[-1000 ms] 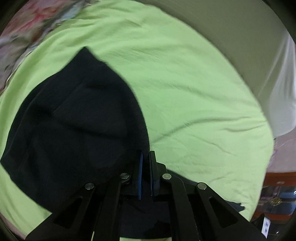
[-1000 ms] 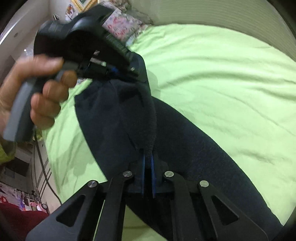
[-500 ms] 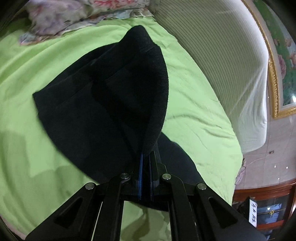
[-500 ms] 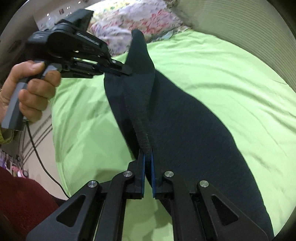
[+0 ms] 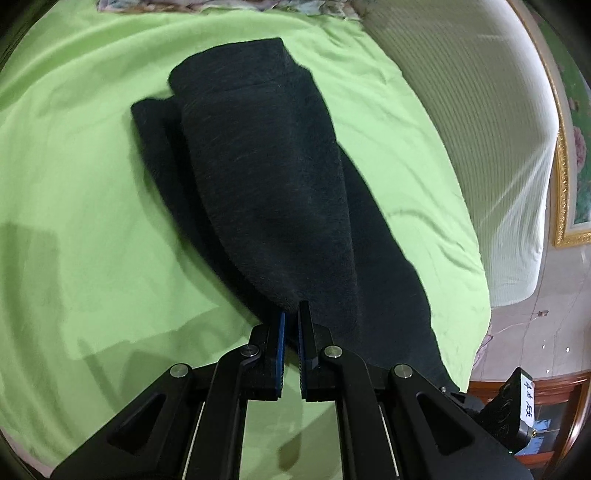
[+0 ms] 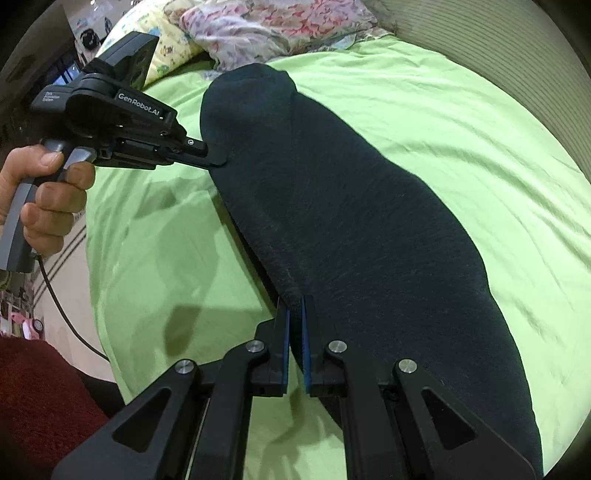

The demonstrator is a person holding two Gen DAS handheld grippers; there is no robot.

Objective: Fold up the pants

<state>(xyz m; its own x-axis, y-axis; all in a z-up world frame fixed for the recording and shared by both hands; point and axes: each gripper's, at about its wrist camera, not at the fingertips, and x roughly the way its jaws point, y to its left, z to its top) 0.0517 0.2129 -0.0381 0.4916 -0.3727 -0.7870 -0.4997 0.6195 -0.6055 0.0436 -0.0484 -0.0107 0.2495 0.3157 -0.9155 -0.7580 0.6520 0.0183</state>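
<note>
Pants (image 5: 273,177) made of dark, fuzzy cloth look soft and floppy, and probably light, so they bend wherever they are lifted and sag between two holds. The best places to hold them are along one edge, far apart, so the cloth stays flat and does not bunch up. They lie on a bright green bed sheet (image 5: 92,229), stretched out long, with one layer lying over another. The top layer ends in a neat band at the far end, perhaps the waist, though the dark cloth makes that hard to tell. The left gripper (image 5: 291,317) is pinched tight on the near edge of the top layer. The right gripper (image 6: 294,306) is pinched tight on the same long edge, farther along. A flowery blanket (image 6: 266,29) sits past the sheet.
</note>
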